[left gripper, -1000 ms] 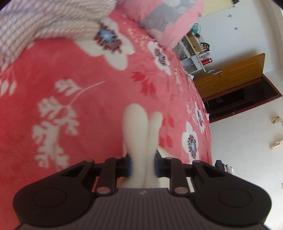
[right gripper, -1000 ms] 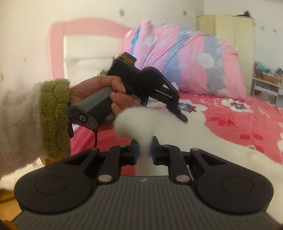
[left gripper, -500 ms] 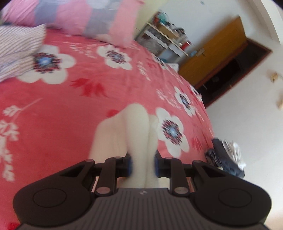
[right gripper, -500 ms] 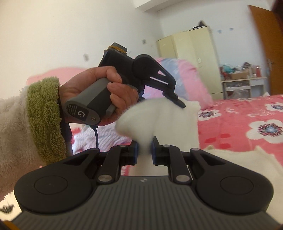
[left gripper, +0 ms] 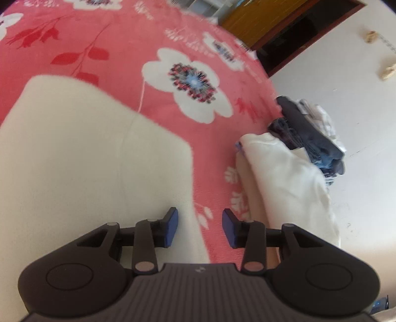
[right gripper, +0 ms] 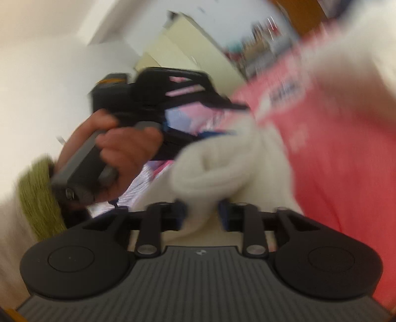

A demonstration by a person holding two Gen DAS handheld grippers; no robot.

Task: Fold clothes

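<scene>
On the bed, a cream fleece garment (left gripper: 94, 161) lies spread over the red floral bedspread (left gripper: 153, 44), filling the left half of the left wrist view.

Left wrist view: left claw (left gripper: 200, 228) points down at the bed, its jaws opening. Blue pads (left gripper: 173, 226) stand apart with only bedspread showing in the gap; nothing is gripped. The left pad sits over the garment's right edge; contact cannot be judged. To the right, at the bed's edge, is a second cream cloth (left gripper: 284, 178), with a pile of dark blue clothes (left gripper: 309, 133) just beyond it. A wooden door (left gripper: 272, 19) and pale floor (left gripper: 346, 74) show only here.

Right wrist view (heavily blurred): right claw (right gripper: 201, 214) has its jaws opening, and a bunched fold of the same cream garment (right gripper: 217, 173) still sits between them. Whether the pads press on it cannot be told from the blur. This view alone shows the person's left hand (right gripper: 118, 153) wrapped round the grey handle of the other gripper, with a green fleece cuff (right gripper: 39, 193) at the wrist. The left claw (right gripper: 237, 106) appears from the side, just above the cloth. Behind it are a pale wardrobe (right gripper: 178, 39) and a strip of pink bedding, neither seen from the left wrist.
</scene>
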